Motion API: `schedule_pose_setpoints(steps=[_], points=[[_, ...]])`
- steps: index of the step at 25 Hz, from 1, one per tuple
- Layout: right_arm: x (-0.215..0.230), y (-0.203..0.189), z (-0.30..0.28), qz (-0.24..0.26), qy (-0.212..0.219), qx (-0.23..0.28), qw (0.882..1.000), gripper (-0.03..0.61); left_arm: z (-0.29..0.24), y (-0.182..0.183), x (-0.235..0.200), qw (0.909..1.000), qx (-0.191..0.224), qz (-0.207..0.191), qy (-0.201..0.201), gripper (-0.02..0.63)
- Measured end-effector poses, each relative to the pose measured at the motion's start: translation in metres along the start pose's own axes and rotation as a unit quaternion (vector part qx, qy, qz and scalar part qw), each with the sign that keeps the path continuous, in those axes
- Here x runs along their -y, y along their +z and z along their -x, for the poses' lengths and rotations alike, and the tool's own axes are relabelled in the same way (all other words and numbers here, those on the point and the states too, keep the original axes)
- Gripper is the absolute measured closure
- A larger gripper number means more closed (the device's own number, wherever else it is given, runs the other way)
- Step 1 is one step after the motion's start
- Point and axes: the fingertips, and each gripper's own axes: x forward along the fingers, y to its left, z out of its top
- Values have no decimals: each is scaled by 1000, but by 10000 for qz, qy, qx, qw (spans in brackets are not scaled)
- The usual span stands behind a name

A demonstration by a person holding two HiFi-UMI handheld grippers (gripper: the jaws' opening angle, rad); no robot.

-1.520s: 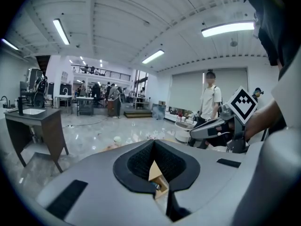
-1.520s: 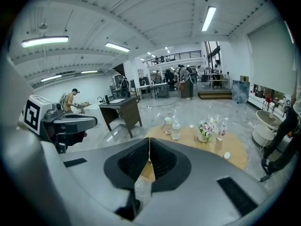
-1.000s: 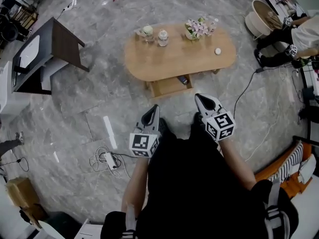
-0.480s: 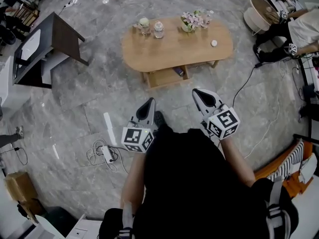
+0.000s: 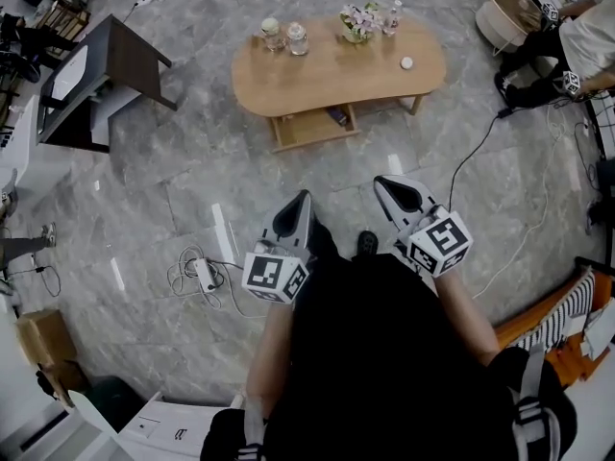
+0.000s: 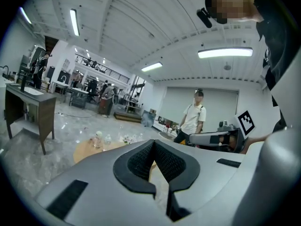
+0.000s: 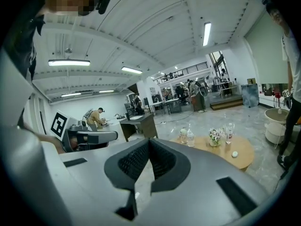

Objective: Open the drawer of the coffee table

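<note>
Head view: the coffee table [image 5: 336,70] sits higher in frame than a second ago, and so do the floor cables and the power strip [image 5: 205,277]. That means a head tilt or a step back; which one cannot be told. Either way, the gap to the table has not shrunk. The left hand-held gripper [image 5: 301,200] and the right hand-held gripper [image 5: 388,187] are held in front of the body, both clenched and empty, well apart from the table. Jars [image 5: 283,36], flowers [image 5: 357,22] and a small white item [image 5: 406,62] stand on the surface. The low wooden tier [image 5: 306,130] under the top is probably the drawer. No front or handle is readable from here, and it is untouched.

Left gripper view: the left hand-held gripper [image 6: 153,142] has its jaws together with nothing between them. It points roughly level, with the table [image 6: 87,149] far beyond the tips.

Right gripper view: the right hand-held gripper [image 7: 148,141] is likewise clenched on nothing. The table [image 7: 237,158] is off to the right and distant.

Judgement: the task is still in the approach phase. The person must close the distance, get low, and part one gripper's jaws before any pull.
</note>
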Motion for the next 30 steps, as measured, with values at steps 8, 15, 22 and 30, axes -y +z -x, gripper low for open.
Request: schedule_pose_setpoints(steps=[8, 15, 22, 30], points=[[-15, -32, 67, -33, 442, -26, 9990, 566, 34, -41, 83, 9995, -11, 210, 244, 601], [-20, -29, 94, 137, 440, 92, 9989, 566, 42, -34, 107, 9998, 82, 63, 169, 601], [-20, -5, 104, 81, 196, 438, 9988, 566, 52, -14, 119, 9997, 150, -193, 42, 601], [-44, -11, 94, 169, 356, 305, 9988, 566, 73, -18, 105, 9996, 140, -70, 255, 601]])
